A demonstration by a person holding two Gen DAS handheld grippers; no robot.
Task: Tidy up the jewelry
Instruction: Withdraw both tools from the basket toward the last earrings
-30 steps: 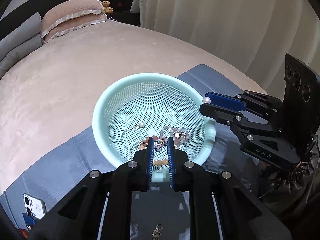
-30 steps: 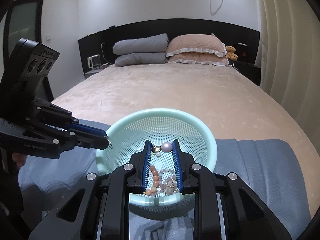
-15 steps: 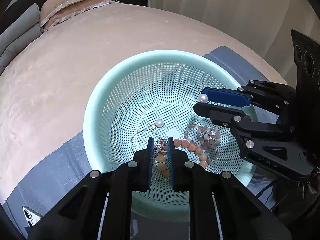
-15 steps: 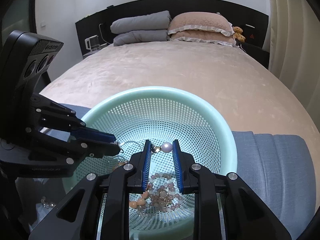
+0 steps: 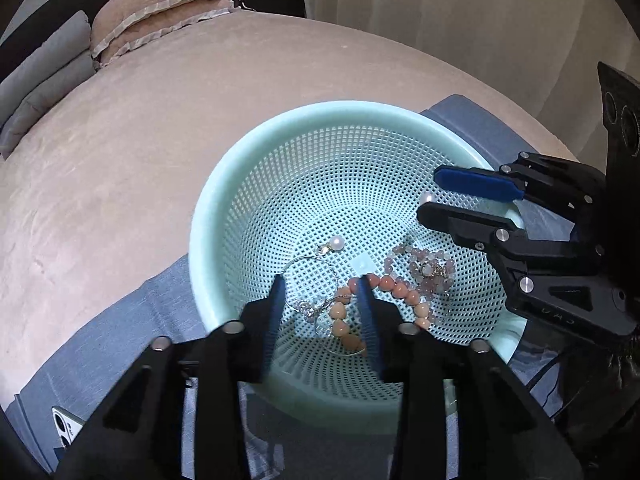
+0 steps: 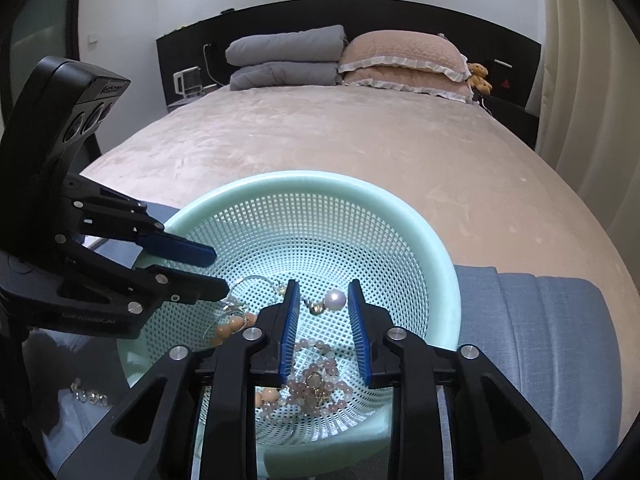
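Pink pillows (image 6: 404,64) stacked beside folded grey quilts (image 6: 286,58) at headboard (image 6: 500,36). Teddy bear (image 6: 479,77) sat just right of pillows. Phone (image 5: 66,428) lay on blue cloth (image 6: 560,340). Curtain (image 5: 460,20) hung beyond bed (image 6: 360,140).

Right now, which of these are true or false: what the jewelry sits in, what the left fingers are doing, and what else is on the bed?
1. The jewelry lies in a mint-green basket full of small holes. True.
2. A peach bead bracelet is inside it. True.
3. The left fingers are shut tight. False: they stand apart, over the bracelet.
4. The basket stands on a wooden table. False: it stands on a blue cloth on the bed.
5. A teddy bear sits beside the pink pillows. True.
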